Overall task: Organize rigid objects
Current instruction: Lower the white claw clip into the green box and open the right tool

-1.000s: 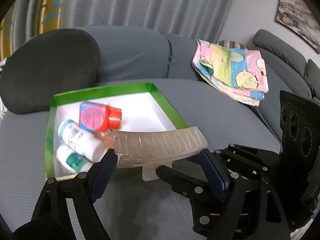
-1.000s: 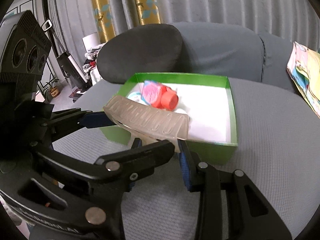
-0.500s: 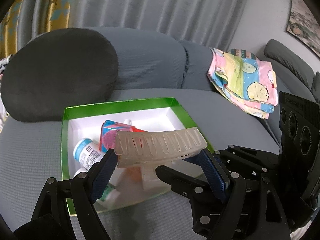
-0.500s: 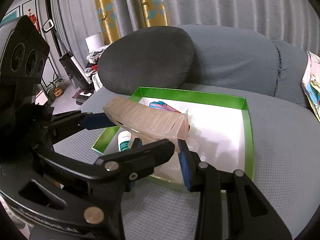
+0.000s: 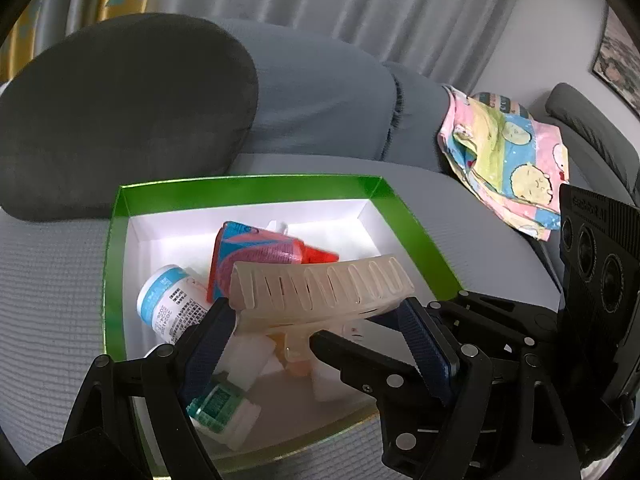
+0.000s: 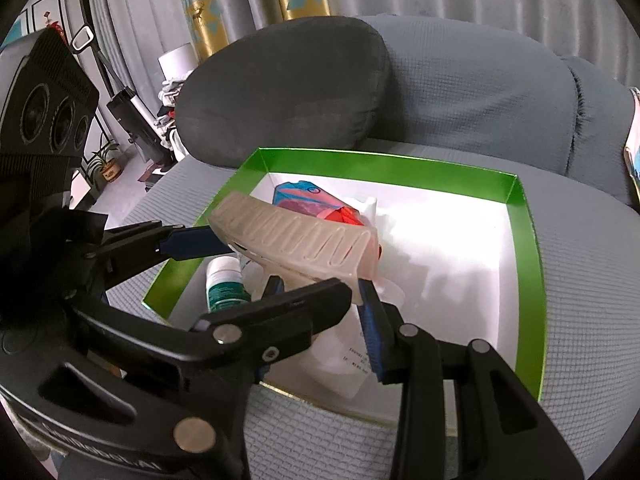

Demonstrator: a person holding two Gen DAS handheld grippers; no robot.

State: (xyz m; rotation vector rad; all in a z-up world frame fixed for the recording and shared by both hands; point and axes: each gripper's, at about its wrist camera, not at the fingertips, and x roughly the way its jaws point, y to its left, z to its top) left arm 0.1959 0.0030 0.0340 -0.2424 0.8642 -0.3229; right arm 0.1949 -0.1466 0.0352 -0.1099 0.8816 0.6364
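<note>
The left gripper (image 5: 320, 320) is clamped end to end on a translucent, slotted hair claw clip (image 5: 320, 292), its 2 blue pads wide apart. The right gripper (image 6: 316, 284) pinches the clip's lower handle, jaws nearly together. The clip hangs level above the green box (image 5: 412, 232) on the grey sofa (image 5: 480, 248), over a red-capped bottle (image 5: 260, 256) and 2 white bottles.
</note>
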